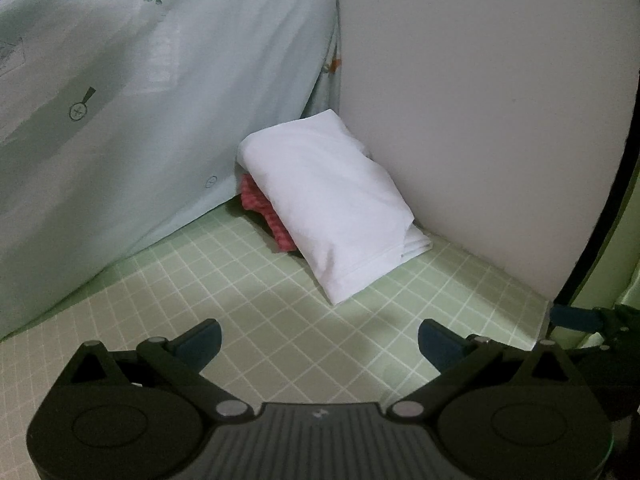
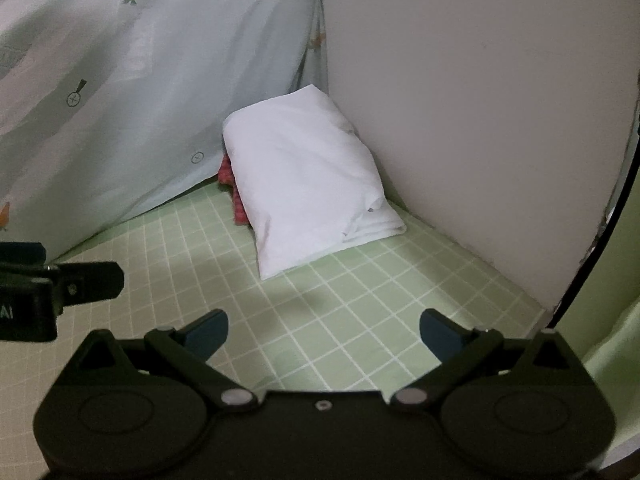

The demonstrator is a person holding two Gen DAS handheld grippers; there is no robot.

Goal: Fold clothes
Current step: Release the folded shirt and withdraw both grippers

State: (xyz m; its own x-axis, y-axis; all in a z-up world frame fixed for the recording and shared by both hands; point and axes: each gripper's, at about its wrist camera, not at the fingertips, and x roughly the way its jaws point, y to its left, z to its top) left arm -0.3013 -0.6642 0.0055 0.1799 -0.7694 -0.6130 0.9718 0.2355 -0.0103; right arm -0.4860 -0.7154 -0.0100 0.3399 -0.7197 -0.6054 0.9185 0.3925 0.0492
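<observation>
A folded white garment (image 1: 328, 204) (image 2: 304, 184) lies in the far corner of the green checked surface, on top of a folded red checked cloth (image 1: 262, 212) (image 2: 234, 192) whose edge peeks out on its left. My left gripper (image 1: 320, 340) hangs open a short way in front of the pile, nothing between its fingers. My right gripper (image 2: 324, 330) is also open and empty, equally short of the pile. The right gripper's finger tip (image 1: 576, 316) shows at the right edge of the left wrist view, and the left gripper's body (image 2: 60, 284) shows at the left edge of the right wrist view.
A pale blue sheet with carrot prints (image 1: 132, 112) (image 2: 120, 92) hangs along the left. A plain white wall (image 1: 480, 120) (image 2: 480, 120) closes the right side. The green checked surface (image 1: 280, 312) (image 2: 340, 308) spreads between grippers and pile.
</observation>
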